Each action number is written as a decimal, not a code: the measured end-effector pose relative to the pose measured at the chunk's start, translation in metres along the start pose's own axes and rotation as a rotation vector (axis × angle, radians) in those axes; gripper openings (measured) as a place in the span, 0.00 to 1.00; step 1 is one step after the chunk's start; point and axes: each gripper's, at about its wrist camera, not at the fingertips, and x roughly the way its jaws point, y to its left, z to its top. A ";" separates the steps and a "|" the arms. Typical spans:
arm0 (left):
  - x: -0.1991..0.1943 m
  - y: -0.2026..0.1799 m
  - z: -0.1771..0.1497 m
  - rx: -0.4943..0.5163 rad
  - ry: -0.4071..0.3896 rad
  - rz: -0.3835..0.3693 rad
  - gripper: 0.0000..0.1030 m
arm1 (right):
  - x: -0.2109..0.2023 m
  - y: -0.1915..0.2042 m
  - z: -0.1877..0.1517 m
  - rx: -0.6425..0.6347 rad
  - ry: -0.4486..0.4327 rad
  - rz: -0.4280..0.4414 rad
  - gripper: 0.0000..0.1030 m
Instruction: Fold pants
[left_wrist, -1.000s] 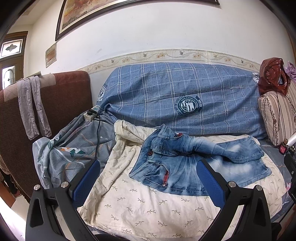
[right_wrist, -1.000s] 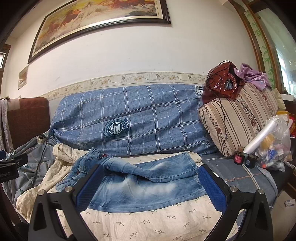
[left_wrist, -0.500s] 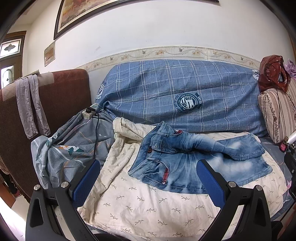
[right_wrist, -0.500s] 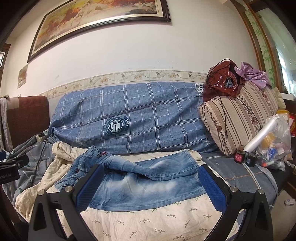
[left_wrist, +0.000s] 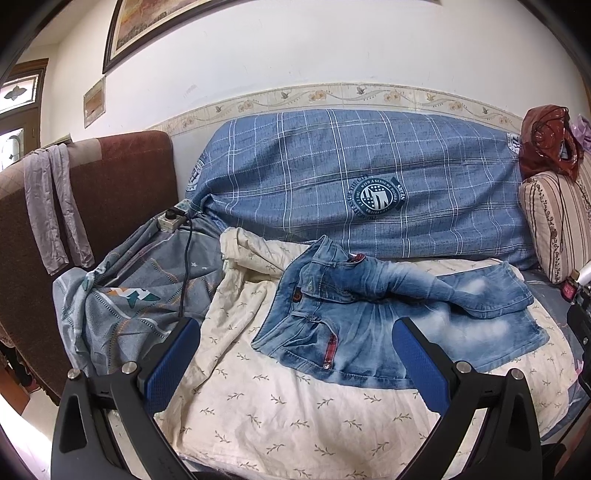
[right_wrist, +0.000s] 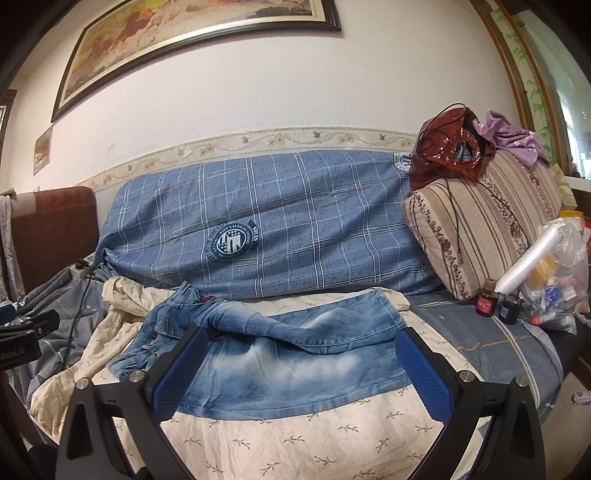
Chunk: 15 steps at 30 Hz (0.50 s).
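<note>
Denim, faded pale along the legs: the jeans (left_wrist: 388, 325) lie across a cream leaf-print sheet (left_wrist: 280, 413) on the sofa seat, waistband toward the left, cuffs toward the right. One leg is thrown loosely over the other, and the fly and a pocket with red trim face up. Bare sheet shows along the whole front edge of the jeans (right_wrist: 280, 354), and a narrower strip shows behind them before the blue plaid cover (right_wrist: 295, 229) on the backrest rises. Left of the waistband sit a crumpled grey patterned cloth (left_wrist: 136, 291) and a power strip (left_wrist: 173, 219) with its black cord trailing down. Just right of the cuffs the seat is bare grey fabric, then a striped cushion (right_wrist: 476, 229), small bottles (right_wrist: 487, 301) and a plastic bag (right_wrist: 561, 284).

Both tools hang in front of the seat, clear of the cloth. On the left gripper (left_wrist: 295, 365) the jaws stand wide apart, framing the waistband end and touching nothing. The right gripper (right_wrist: 295, 373) is equally spread, framing the leg end, holding nothing.
</note>
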 end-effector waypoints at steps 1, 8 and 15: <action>0.005 -0.001 0.002 0.006 0.005 -0.004 1.00 | 0.004 0.000 0.001 -0.006 0.006 0.008 1.00; 0.084 0.001 0.033 0.016 0.109 -0.053 1.00 | 0.065 -0.045 0.031 0.029 0.039 -0.006 1.00; 0.207 0.009 0.070 0.006 0.289 -0.083 1.00 | 0.190 -0.120 0.058 0.222 0.215 -0.027 1.00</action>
